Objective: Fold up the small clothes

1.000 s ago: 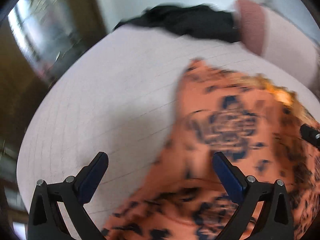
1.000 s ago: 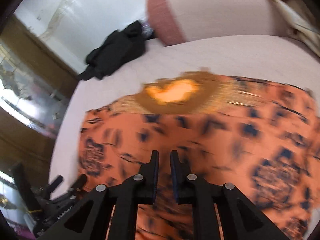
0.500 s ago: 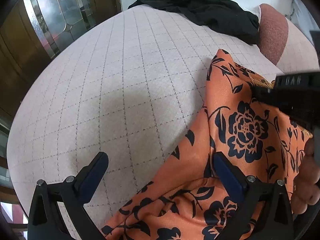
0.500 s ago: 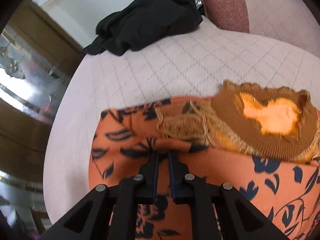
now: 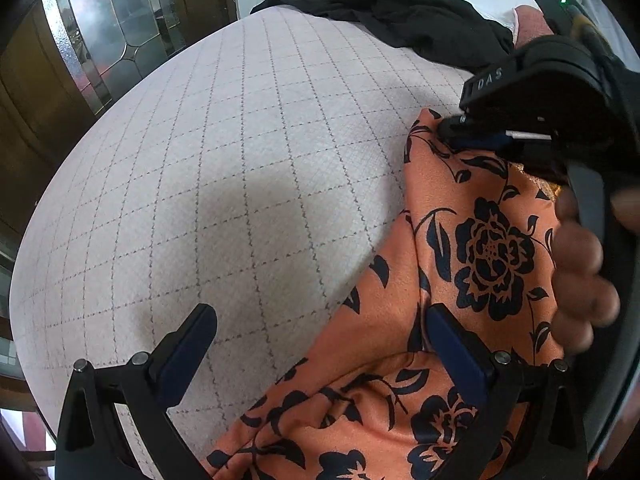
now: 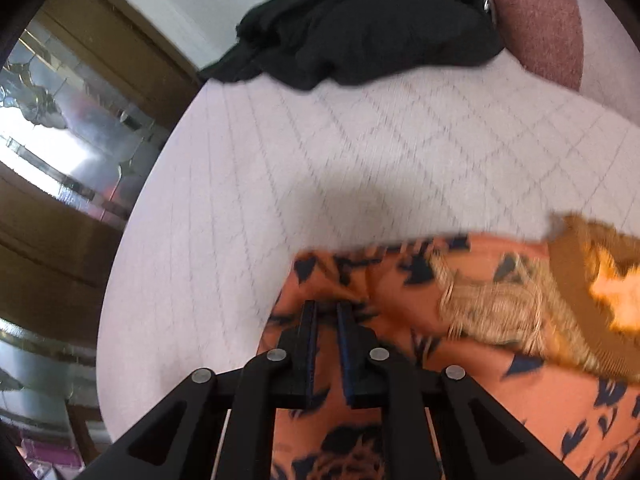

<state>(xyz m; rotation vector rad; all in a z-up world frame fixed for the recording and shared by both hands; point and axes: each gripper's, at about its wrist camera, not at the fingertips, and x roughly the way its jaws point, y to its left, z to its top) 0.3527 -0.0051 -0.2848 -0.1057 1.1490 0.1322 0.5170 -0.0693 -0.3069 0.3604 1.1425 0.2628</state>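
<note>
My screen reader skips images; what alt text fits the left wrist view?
The open left gripper hovers over an orange floral garment on a quilted bed; the right gripper pinches its far edge, near black clothing.

My orange garment [image 5: 472, 216] carries a navy-black print of roses and leaves, with a golden-brown knitted trim [image 6: 568, 276] and pale straw-coloured fringe [image 6: 492, 312] near one edge. The bed cover [image 5: 240, 168] is pale pinkish-grey, crossed by thin dark dashed lines in a grid. A plain black garment [image 6: 360, 20] lies beside a dusty-red cushion [image 6: 536, 16]. My jaws are black with dark blue pads [image 5: 456, 344].
</note>
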